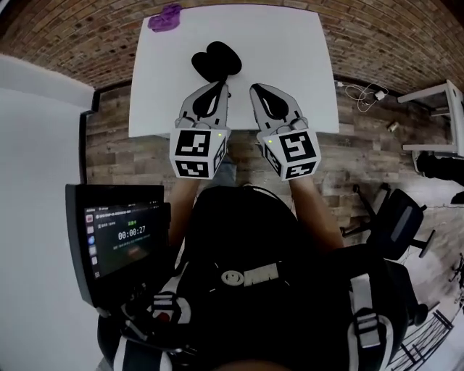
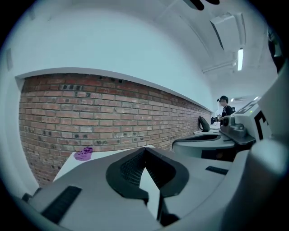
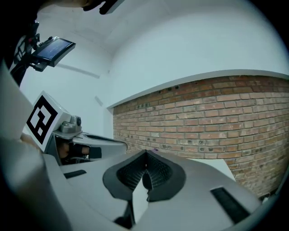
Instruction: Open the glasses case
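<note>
The black glasses case point(image 1: 215, 61) lies on the white table point(image 1: 297, 65), toward the far middle; it shows two rounded lobes, as if spread open. My left gripper point(image 1: 217, 88) and right gripper point(image 1: 255, 88) hover side by side over the table's near half, just short of the case and apart from it. In the left gripper view the left gripper's point(image 2: 144, 149) jaws meet at the tips with nothing between them. The right gripper's point(image 3: 145, 154) jaws are likewise closed and empty in its own view. Both point almost level at the brick wall, so the case is hidden from both gripper views.
A small purple object point(image 1: 165, 18) point(image 2: 83, 154) sits at the table's far left corner. A screen with a timer point(image 1: 119, 239) stands at my lower left. An office chair point(image 1: 395, 221) and a white cable point(image 1: 366, 93) are on the wooden floor to the right.
</note>
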### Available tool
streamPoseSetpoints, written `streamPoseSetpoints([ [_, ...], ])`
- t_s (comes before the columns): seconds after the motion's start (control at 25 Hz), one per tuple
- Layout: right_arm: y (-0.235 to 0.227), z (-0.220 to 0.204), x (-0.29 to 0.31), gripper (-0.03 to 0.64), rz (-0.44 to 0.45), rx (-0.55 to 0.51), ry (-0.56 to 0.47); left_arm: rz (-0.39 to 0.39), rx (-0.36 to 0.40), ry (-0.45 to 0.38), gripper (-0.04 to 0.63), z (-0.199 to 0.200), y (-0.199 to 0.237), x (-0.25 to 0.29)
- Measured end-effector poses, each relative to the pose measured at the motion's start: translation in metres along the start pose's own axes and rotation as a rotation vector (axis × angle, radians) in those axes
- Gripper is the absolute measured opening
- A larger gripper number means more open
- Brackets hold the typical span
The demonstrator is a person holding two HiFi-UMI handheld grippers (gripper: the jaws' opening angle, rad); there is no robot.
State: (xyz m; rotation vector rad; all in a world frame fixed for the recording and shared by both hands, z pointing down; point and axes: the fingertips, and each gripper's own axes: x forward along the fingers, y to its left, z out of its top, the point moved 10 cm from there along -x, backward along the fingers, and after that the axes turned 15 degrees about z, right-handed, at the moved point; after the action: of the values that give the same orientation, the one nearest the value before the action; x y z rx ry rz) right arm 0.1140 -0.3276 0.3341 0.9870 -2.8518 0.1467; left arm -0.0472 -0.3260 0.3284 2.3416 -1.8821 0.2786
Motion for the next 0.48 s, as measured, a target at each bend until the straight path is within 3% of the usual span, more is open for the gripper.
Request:
streamPoseSetpoints([
  [0.2,0.029,-0.012,-0.051,0.006,0.007,0.052,-0.027,0.02,0.003,0.012,0.005,-0.014,-0.03,-0.054],
  [0.48,0.062,-0.006,-0.063,0.006,0.043,0.04,-0.021,0.04,-0.007,0.029,0.005,-0.014,-0.031,-0.093],
])
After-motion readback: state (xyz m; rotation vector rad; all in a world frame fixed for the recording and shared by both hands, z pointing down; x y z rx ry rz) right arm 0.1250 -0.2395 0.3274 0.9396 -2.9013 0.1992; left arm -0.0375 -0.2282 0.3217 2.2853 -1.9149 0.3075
